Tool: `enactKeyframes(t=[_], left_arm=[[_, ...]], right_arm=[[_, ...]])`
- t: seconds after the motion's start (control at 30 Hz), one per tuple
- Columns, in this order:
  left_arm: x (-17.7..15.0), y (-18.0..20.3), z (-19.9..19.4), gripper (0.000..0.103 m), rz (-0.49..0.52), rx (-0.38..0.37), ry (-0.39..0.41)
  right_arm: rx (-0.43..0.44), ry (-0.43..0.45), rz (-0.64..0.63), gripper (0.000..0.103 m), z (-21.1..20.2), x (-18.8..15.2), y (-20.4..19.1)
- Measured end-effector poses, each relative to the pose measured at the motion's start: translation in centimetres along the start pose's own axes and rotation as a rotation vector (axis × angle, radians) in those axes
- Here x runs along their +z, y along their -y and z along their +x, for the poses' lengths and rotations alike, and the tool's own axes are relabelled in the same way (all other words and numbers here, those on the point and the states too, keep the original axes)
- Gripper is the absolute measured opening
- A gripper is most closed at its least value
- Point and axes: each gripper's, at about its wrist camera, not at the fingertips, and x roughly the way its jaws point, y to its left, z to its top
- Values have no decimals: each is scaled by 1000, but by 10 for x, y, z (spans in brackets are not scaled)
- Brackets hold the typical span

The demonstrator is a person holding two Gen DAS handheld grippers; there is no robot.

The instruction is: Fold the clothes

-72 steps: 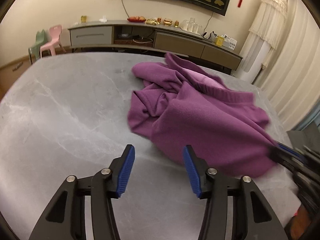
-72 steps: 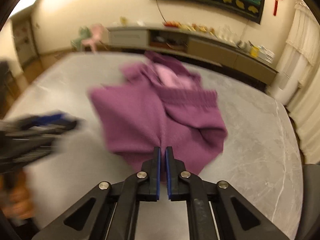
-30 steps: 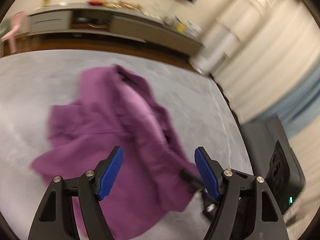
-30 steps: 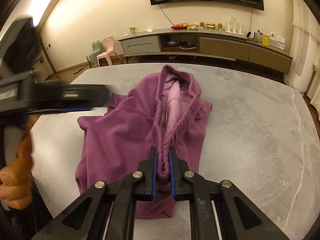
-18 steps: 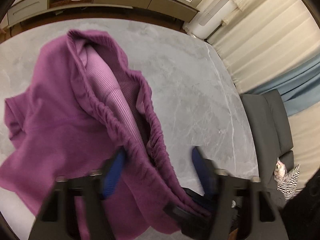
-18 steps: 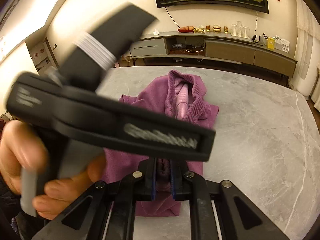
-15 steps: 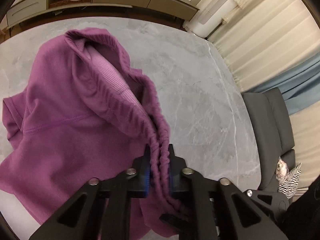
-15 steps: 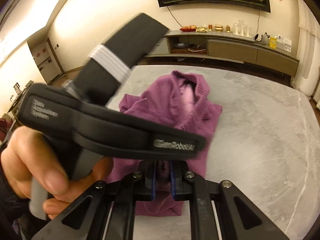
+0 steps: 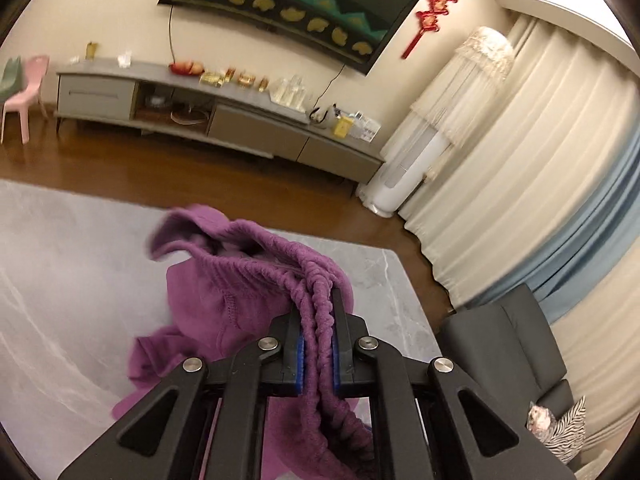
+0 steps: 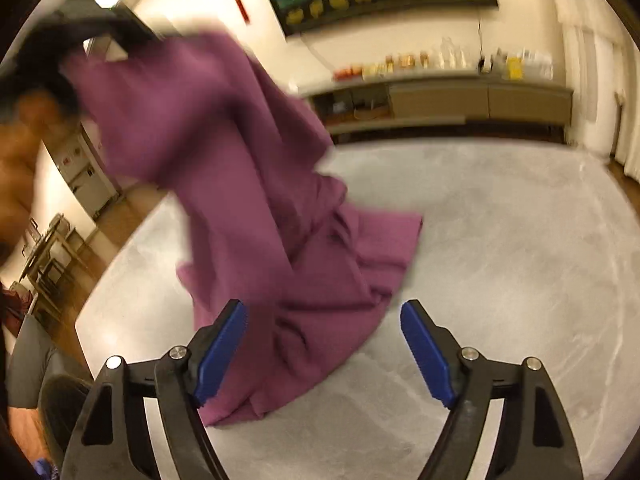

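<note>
Both tongs differ: your left tongs (image 9: 318, 344) pinch the purple sweatshirt's (image 10: 248, 184) ribbed hem above the worktop (image 10: 500, 240); your right tongs (image 10: 322, 350) gape.

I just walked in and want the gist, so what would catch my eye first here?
The purple garment, lifted high at upper left with its lower end trailing on the grey table. The left hand-held gripper is shut on its ribbed hem, while the right hand-held gripper hangs open above the table.

My left wrist camera looks level along its fingers, close over the purple garment (image 9: 248, 280), toward the TV console (image 9: 224, 116). My right wrist camera tilts down at the marble table (image 10: 500, 220); both share garment, table, console.
</note>
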Motion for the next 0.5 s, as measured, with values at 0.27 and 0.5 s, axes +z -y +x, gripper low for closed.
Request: enactKeyframes(t=[0.27, 0.5], left_arm=[[-5, 10, 2, 7, 27, 16, -36], [65, 57, -82, 7, 78, -111, 222]], right_arm=[[248, -108, 105, 47, 63, -17, -7], [86, 177, 136, 1, -31, 42, 38]])
